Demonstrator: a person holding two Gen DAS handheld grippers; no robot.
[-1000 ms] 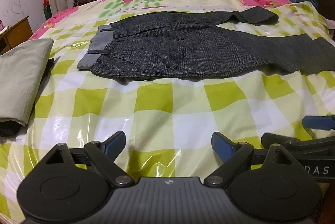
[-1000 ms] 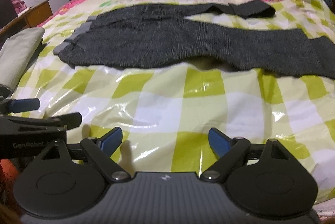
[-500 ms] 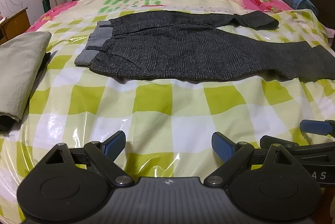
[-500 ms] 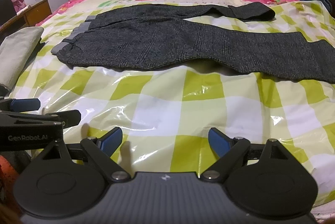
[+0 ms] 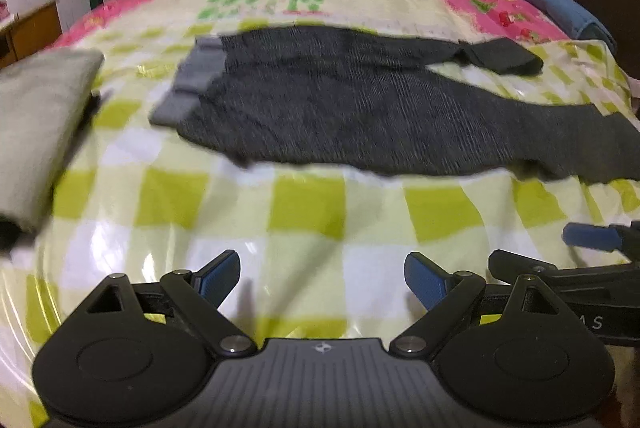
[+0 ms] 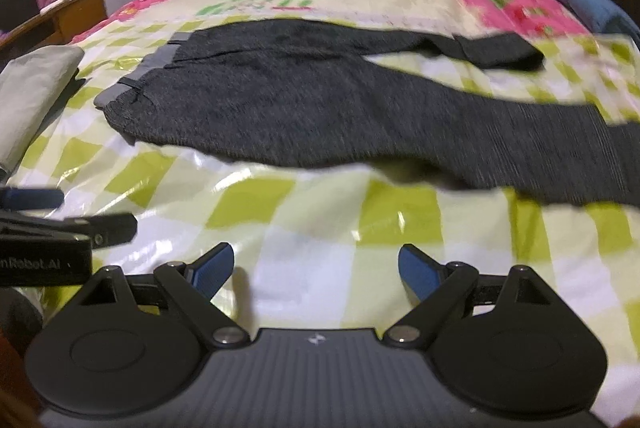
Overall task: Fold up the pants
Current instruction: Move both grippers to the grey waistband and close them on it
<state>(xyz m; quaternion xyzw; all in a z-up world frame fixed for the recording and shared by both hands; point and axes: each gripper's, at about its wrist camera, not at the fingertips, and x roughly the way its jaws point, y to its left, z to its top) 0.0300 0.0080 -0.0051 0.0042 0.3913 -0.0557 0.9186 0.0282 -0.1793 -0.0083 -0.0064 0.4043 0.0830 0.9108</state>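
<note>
Dark grey pants [image 5: 360, 108] [image 6: 340, 108] lie spread flat on the bed, with the light grey waistband [image 5: 188, 88] [image 6: 136, 80] at the left and both legs running right. The far leg ends in a folded cuff [image 5: 504, 58]. My left gripper [image 5: 322, 276] is open over the checked sheet, well short of the pants. Open too, my right gripper [image 6: 316, 270] hovers beside it at the near edge. Neither holds anything. Each gripper shows at the edge of the other's view.
A green-and-white checked plastic sheet [image 5: 304, 204] covers the bed. A folded beige garment [image 5: 36, 124] [image 6: 28, 96] lies at the left edge. Blue pillows [image 5: 560, 8] and a dark headboard sit at the right, a wooden table [image 6: 60, 20] at the left.
Both grippers have moved forward toward the pants, which now look larger and blurred. The fingers remain equally open.
</note>
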